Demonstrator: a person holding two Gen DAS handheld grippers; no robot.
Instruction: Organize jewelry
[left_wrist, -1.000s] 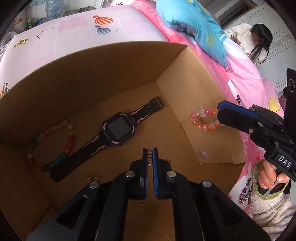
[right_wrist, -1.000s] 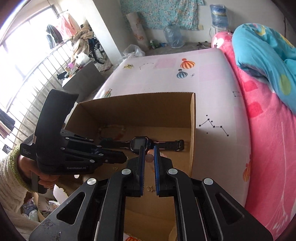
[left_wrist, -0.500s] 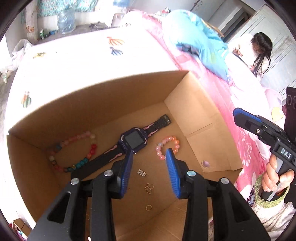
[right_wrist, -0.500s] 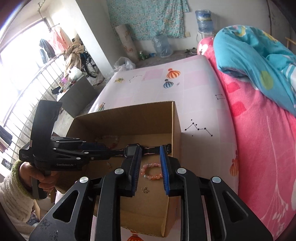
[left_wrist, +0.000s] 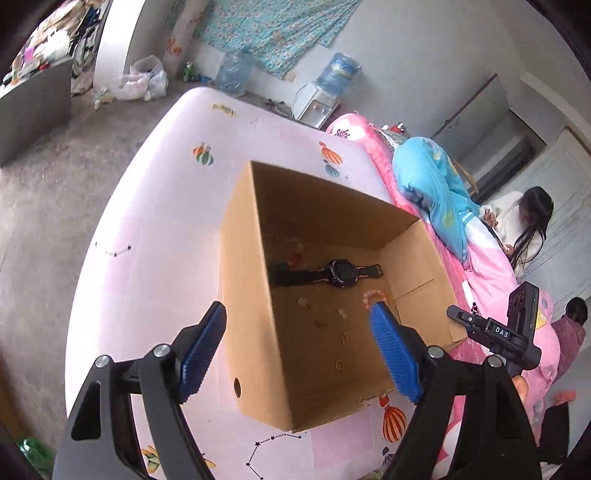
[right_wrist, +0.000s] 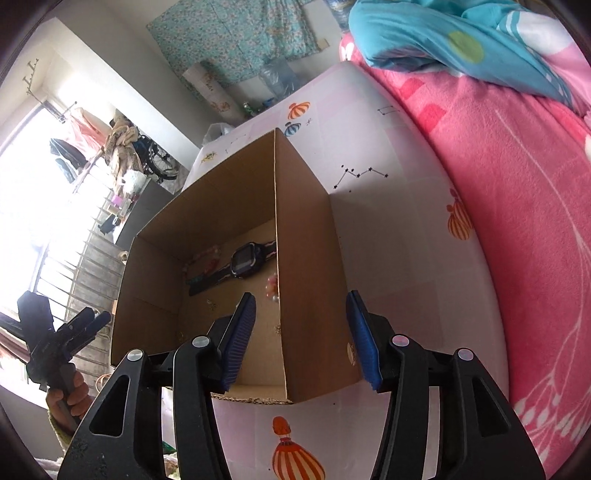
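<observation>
Both hand-held grippers, left (left_wrist: 297, 345) and right (right_wrist: 301, 338), hung above the box (left_wrist: 243, 295), jaws opening, empty; careless re-entry could snag its wall and scatter the watch (left_wrist: 341, 273).

black watch (left_wrist: 341, 274), pink bracelet (left_wrist: 373, 297), prob. earrings, in box (left_wrist: 243, 295)

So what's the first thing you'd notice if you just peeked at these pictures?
Probably the big open cardboard box sitting on the pale pink bed sheet. On its floor lies a black watch, with a pink bead bracelet close beside it and tiny gold bits scattered nearer the camera. The left gripper and right gripper hover above with nothing between their blue pads, jaws opening.
</observation>
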